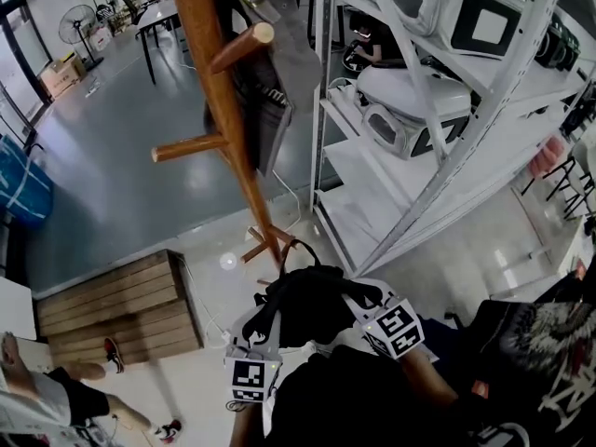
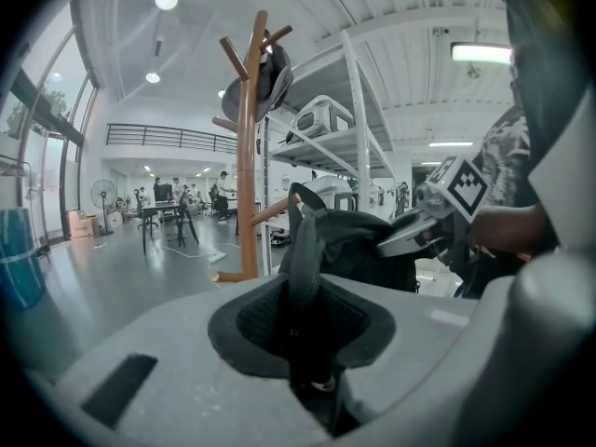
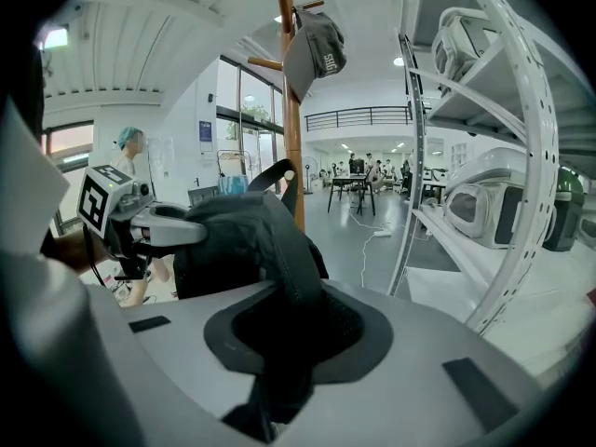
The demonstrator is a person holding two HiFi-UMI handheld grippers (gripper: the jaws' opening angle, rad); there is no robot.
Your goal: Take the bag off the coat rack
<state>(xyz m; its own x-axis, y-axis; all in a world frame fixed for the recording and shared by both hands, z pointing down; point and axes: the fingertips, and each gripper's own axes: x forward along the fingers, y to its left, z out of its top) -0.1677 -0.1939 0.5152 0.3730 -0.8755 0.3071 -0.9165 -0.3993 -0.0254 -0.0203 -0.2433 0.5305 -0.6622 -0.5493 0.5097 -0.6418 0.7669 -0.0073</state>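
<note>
Black fabric bag (image 1: 312, 307), lower centre of the head view: we list it as off the pegs and held up between both tools, below the foot of the wooden coat rack (image 1: 219, 91). Left gripper (image 2: 307, 338): clenched on a black strap (image 2: 303, 250) of the bag. Right gripper (image 3: 279, 343): clenched likewise on a broad black strap (image 3: 284, 250). We also note a grey cap (image 3: 315, 49) on the rack's top, white shelving (image 1: 438, 110) at right and a wooden crate (image 1: 116, 310) at lower left.
</note>
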